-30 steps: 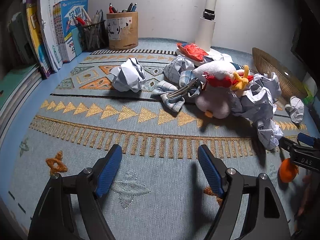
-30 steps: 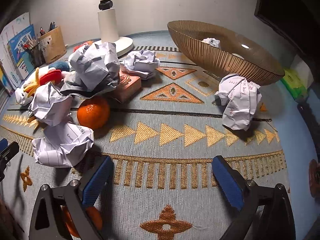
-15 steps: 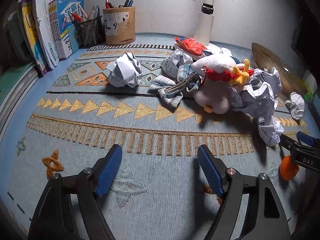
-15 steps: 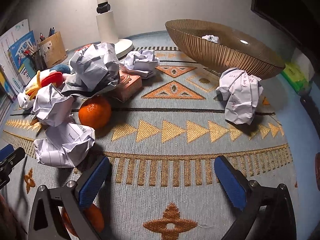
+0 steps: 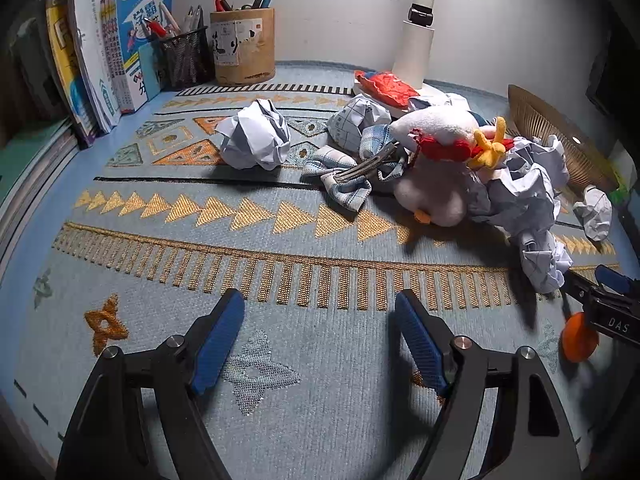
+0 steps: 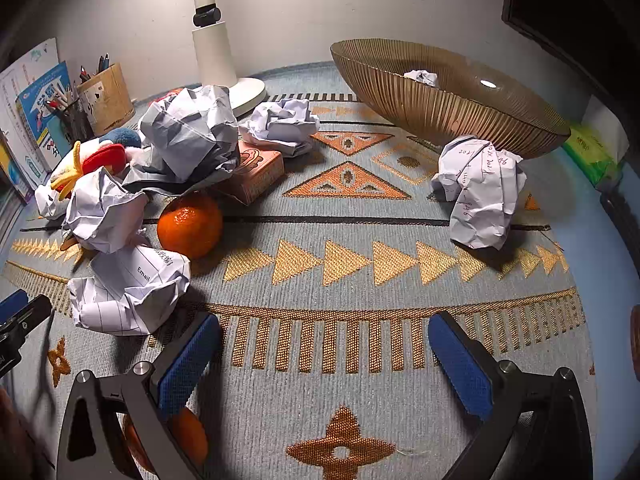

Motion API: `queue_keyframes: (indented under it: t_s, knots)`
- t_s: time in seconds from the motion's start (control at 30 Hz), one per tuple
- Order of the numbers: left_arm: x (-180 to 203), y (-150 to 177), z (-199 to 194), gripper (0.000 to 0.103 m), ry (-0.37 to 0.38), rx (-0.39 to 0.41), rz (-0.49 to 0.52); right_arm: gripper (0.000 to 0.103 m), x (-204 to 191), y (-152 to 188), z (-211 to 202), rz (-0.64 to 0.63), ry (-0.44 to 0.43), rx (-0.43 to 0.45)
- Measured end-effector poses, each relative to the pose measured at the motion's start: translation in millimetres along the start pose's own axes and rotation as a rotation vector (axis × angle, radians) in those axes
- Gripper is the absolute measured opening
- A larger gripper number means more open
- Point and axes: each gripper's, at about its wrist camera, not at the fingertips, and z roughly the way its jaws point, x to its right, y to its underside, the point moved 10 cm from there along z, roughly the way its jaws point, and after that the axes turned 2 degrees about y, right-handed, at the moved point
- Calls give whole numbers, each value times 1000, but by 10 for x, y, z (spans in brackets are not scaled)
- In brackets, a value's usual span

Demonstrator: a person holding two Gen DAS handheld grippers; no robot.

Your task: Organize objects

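A patterned desk mat (image 6: 360, 280) was strewn with crumpled paper balls (image 6: 480, 192); both the left gripper (image 5: 320, 336) and the right gripper (image 6: 324, 360) were held released and empty above it, presumably poised for sorting.

Open mat (image 6: 360, 280) runs toward the bowl (image 6: 460, 116); crumpled paper (image 6: 128, 292) crowds the left.

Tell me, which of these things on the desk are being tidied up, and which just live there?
Being tidied: crumpled paper balls, oranges, plush toy, checked cloth, pink box, probably into the ribbed bowl.

Just there: books, pen holders, lamp.
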Motion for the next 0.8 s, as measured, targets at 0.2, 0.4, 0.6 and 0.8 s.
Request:
queue_keyframes:
  t_s: [0.2,0.4,0.6,0.8]
  knots:
    - [1,1,1,77,7,1,0,103,3,2,1,0,0,0]
    - [4,3,5,77,5,0,7,103,9,6,1,-1,-1,0]
    - [13,5,11,77,4,-1,8,103,10,8,2,-1,-1,0]
    - [18,4,1,77,11,5,-1,103,14,11,3,-1,-2,0]
